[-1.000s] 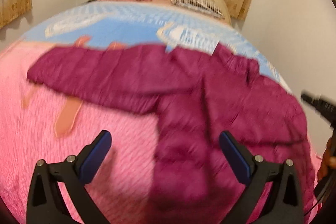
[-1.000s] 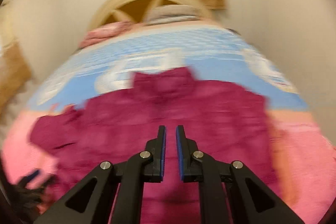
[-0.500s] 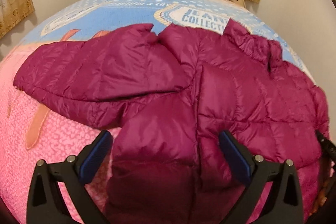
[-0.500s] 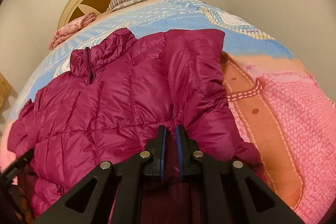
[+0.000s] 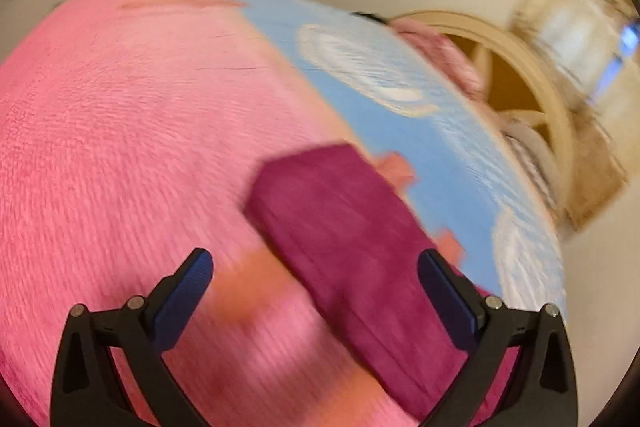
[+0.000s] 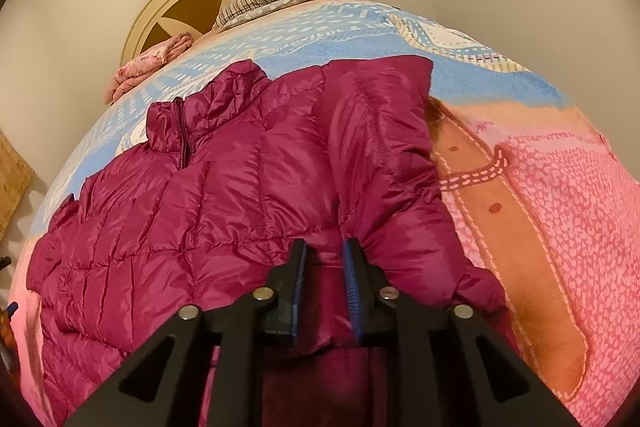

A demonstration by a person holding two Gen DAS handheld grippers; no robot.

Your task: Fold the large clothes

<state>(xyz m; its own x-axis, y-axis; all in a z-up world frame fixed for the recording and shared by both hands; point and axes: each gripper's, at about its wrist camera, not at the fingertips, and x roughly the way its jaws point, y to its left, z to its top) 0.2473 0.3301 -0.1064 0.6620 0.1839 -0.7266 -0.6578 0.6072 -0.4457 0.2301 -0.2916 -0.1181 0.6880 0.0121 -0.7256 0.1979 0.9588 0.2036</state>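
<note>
Magenta puffer jacket (image 6: 248,187) lies spread across the bed (image 6: 560,207), filling the centre and left of the right wrist frame. Right gripper (image 6: 325,279) has its fingers pinched on a fold of it at lower centre. Left gripper (image 5: 316,291) is spread wide, empty, over a blurred sleeve (image 5: 352,239).
</note>
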